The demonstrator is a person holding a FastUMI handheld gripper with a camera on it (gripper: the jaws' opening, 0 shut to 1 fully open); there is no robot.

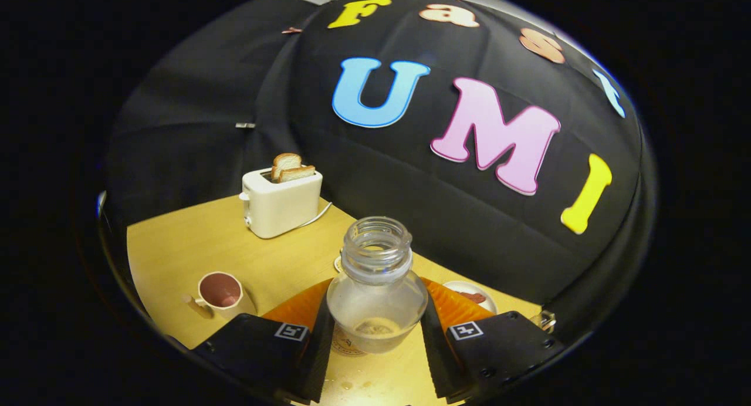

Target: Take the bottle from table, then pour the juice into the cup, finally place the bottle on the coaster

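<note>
While our gripper (pixel 376 335) points forward over the table (pixel 176 247), we see its two fingers (pixel 314 341) pressed against either side of a clear bottle (pixel 376 288), so we have the bottle clamped between them. Its cap is off and the threaded neck stands open at the top, and it sits roughly upright in our grasp. A small amount of pale liquid seems to lie at the bottom, though we cannot judge the level well through the frosted wall. Directly beneath the bottle we glimpse a round printed disc on the wood, likely the coaster (pixel 346 344), but we cannot tell whether the bottle's base touches it or hangs just above it. A few droplets (pixel 346 385) lie on the table between the fingers, nearer to us than the bottle.

Off to the left of the fingers, apart from the bottle, stands a cup (pixel 222 293) with a pinkish inside and its handle turned towards the left. Beyond the right finger we see a small white dish (pixel 472 294) holding something reddish. Farther back on the table, against the black cloth wall, sits a white toaster (pixel 281 203) with two slices of bread (pixel 291 166) sticking up out of it.
</note>
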